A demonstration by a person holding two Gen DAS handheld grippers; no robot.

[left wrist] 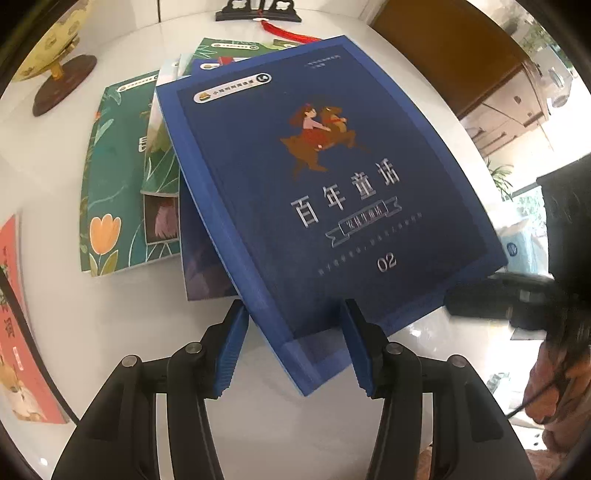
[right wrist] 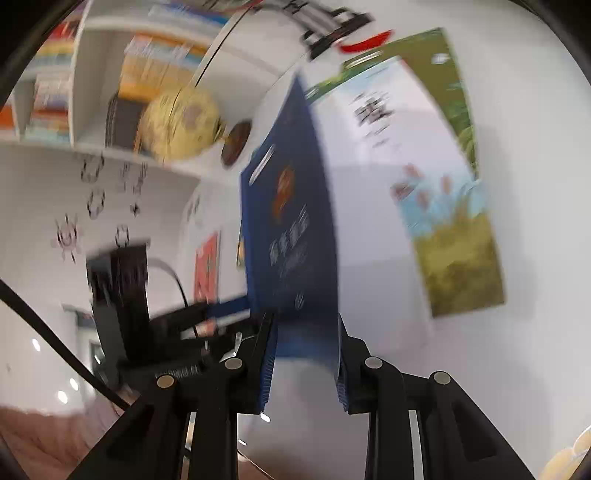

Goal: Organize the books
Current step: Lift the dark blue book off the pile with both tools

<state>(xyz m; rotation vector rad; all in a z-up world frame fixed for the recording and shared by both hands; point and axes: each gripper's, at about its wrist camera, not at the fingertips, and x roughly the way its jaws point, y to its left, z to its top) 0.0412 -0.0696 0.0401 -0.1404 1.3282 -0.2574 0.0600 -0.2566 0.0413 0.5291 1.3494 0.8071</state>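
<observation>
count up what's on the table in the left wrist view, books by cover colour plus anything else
blue books: 2
green books, partly hidden in the pile: 3
red book: 1
globe: 1
black stand: 1
total: 8

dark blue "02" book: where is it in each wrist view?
Left wrist: dark blue book fills the centre, its near corner between the gripper fingers.
Right wrist: blurred, centre, seen edge-on and foreshortened, running up from the fingers.
Shared landmark: yellow globe.
</observation>
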